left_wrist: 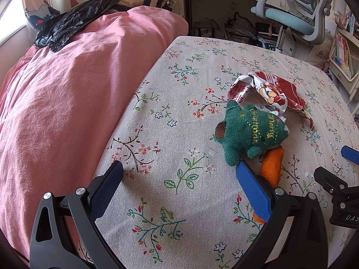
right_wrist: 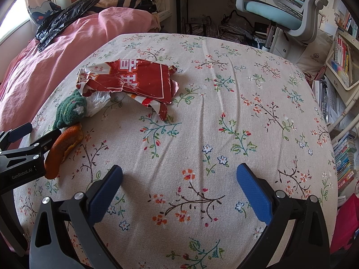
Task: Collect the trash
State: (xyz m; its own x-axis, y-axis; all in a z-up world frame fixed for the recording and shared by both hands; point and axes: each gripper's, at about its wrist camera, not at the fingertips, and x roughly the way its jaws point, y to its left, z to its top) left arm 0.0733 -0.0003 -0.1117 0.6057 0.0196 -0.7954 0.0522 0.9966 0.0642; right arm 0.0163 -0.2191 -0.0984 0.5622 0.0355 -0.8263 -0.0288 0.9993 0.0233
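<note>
On the floral bedspread (right_wrist: 224, 112), toward its left edge beside the pink duvet (left_wrist: 67, 89), lay the torn red wrapper (right_wrist: 139, 80): light, thin, crinkly, probably slippery, best pinched at a folded edge. It touched a soft green plush (left_wrist: 249, 132) and an orange peel (left_wrist: 272, 165). Left gripper (left_wrist: 179, 174) and right gripper (right_wrist: 179, 177) were both spread wide, holding nothing

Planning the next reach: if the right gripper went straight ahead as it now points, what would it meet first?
Probably nothing but the floral bedspread: the right gripper is open, and the torn red snack wrapper lies left of its line. Depth is uncertain.
</note>
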